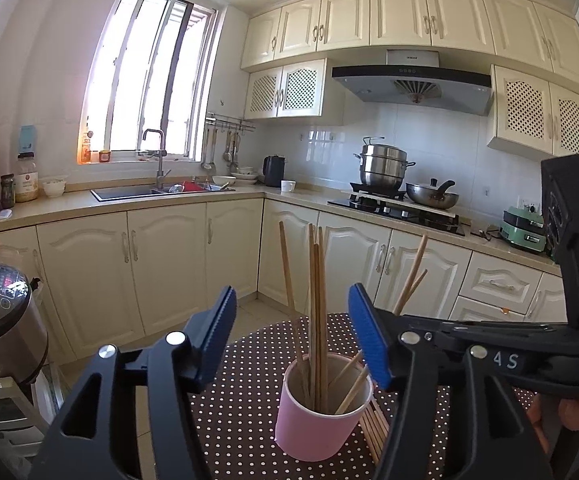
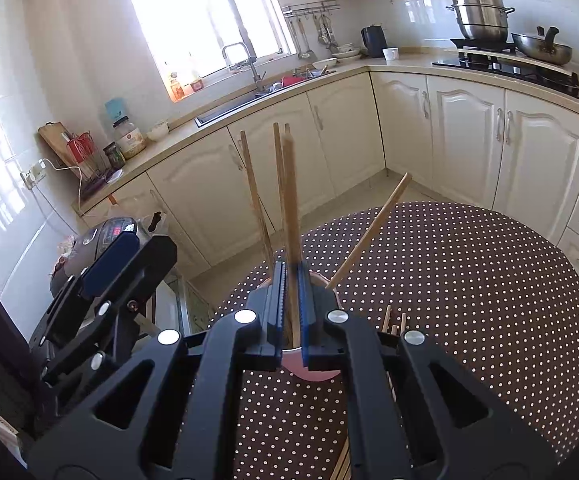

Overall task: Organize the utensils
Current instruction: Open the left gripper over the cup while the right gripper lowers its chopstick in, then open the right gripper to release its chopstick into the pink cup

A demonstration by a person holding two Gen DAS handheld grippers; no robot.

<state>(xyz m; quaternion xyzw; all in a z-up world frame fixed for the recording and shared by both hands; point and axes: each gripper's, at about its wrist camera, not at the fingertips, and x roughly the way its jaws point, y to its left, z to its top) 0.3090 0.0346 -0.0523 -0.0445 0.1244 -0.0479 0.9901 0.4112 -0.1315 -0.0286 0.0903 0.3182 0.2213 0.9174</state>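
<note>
With the right gripper (image 2: 291,304) clamped on a chopstick (image 2: 291,208) over the pink cup (image 1: 323,412) on the bench (image 2: 469,280) and the left gripper (image 1: 293,332) apart, empty, the step looks like dropping it in, so release comes next.

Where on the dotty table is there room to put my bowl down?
The polka-dot tablecloth is bare on its far and right side, beyond the pink cup. It is crowded right around the cup: loose chopsticks lie beside it and both tongs are there.
</note>
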